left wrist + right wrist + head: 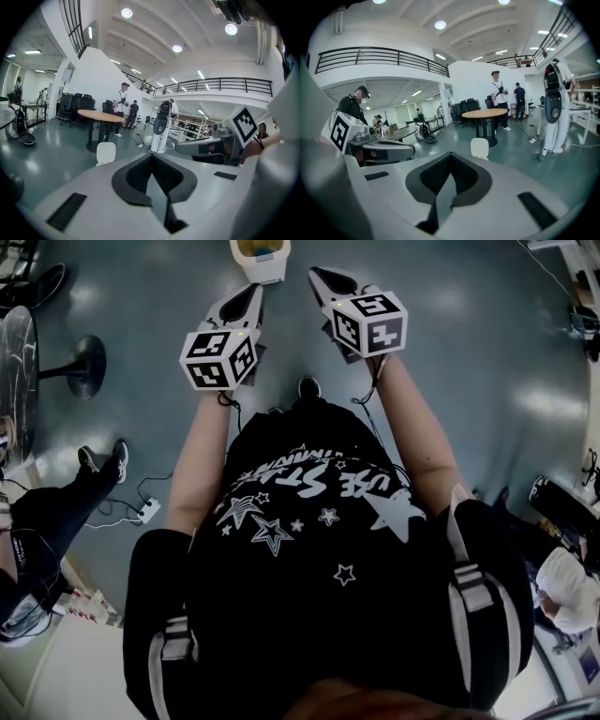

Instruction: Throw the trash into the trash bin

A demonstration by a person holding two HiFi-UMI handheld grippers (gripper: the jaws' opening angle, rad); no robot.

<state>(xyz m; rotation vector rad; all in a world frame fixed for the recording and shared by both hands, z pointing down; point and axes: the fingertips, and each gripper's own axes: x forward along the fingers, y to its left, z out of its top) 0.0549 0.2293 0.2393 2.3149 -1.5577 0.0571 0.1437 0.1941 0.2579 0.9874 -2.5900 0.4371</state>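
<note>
A white trash bin [260, 259] stands on the grey-green floor just ahead of me, with something yellowish and blue showing inside it. The same bin [106, 153] shows beyond the left jaws and as a bin [479, 147] beyond the right jaws. My left gripper [251, 294] and right gripper [322, 278] are held side by side in front of my black shirt, both pointing toward the bin. In the left gripper view my left gripper [151, 157] has its jaws pressed together with nothing between them. My right gripper [450, 157] is likewise shut and empty. No loose trash is in sight.
A round wooden table [484, 113] with people standing behind it lies past the bin. A white robot on a stand [161, 126] is to its right. A dark round table [19, 352] and a seated person [37, 521] are at my left, with a power strip [146, 511] on the floor.
</note>
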